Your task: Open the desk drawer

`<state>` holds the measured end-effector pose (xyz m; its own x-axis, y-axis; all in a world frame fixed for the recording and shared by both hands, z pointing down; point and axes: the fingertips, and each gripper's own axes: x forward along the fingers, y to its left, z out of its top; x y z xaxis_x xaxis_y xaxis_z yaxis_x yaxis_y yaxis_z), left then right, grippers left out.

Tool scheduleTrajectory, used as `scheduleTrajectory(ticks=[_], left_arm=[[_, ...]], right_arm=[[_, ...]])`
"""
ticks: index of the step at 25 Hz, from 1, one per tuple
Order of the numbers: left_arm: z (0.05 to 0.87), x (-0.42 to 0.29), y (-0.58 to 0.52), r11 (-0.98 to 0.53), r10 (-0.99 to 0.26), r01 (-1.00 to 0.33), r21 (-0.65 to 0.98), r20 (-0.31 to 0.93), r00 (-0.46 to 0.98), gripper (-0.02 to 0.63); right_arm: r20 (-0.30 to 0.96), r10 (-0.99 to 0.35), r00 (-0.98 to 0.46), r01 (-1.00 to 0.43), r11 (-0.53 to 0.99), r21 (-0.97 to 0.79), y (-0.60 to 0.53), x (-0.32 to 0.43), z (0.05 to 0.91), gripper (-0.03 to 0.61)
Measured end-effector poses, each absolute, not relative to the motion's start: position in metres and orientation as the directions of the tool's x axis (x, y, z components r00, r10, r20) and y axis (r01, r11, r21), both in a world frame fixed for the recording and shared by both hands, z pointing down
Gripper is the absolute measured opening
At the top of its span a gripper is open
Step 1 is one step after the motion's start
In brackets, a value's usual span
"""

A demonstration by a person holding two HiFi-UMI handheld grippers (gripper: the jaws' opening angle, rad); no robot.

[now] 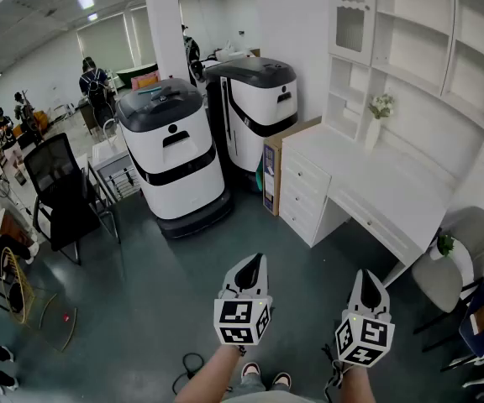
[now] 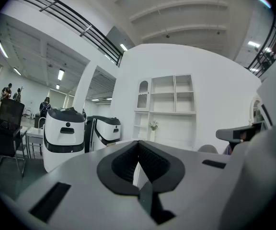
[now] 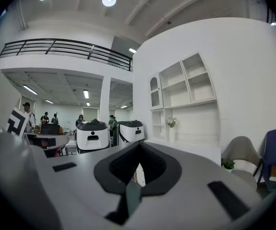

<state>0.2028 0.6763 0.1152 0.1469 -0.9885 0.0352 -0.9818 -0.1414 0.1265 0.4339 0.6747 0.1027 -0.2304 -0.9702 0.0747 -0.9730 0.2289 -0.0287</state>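
Head view crops both forearms [image 1: 213, 378]; left gripper [image 1: 255, 260], right gripper [image 1: 366, 274] jaws pressed together, well short of desk [image 1: 385, 187].

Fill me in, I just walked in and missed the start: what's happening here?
A person stands on the open floor with a gripper in each hand, facing the white desk. The left gripper and the right gripper are both shut and empty, held level and well short of the desk. Its drawers are all closed, and neither gripper touches anything.
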Motion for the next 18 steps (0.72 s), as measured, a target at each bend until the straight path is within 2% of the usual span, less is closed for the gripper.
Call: scheduleTrajectory(ticks=[18], left_arm=[[0.118, 0.203, 0.665, -0.137, -0.989, -0.983, 0.125, 0.045, 0.143, 0.012]], right_arm=[[0.07, -0.972, -0.222, -0.972, 0.215, -0.1, 0.666, 0.438, 0.11, 0.009]])
